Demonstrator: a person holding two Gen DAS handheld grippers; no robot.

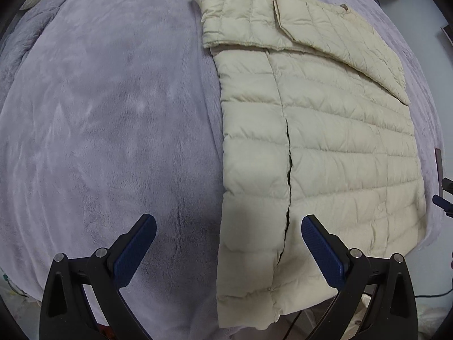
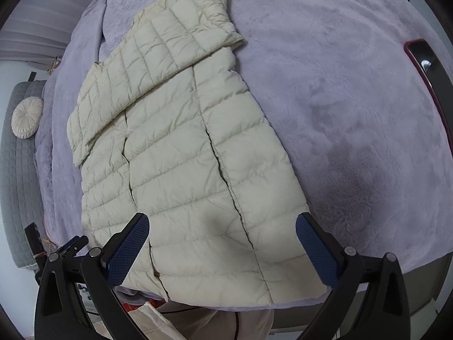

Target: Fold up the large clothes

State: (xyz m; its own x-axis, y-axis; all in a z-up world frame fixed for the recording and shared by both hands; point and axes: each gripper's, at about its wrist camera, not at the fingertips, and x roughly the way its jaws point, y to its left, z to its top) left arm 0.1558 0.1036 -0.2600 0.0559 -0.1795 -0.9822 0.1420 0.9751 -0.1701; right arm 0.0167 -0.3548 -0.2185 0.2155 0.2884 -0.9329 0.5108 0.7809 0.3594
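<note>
Cream quilted jacket (image 2: pixel 181 153) flat on lilac blanket (image 1: pixel 99 113); no legible writing; both grippers' jaws wide, empty

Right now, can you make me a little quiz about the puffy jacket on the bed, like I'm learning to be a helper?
1. True or false: the left gripper is squeezing the cream jacket.
2. What covers the bed? A) a lilac fleece blanket B) a striped sheet C) bare wood
3. Fill in: a sleeve is folded ____ the jacket's body.

Key:
1. False; both the left and the right gripper are open and hold nothing.
2. A
3. across
</note>
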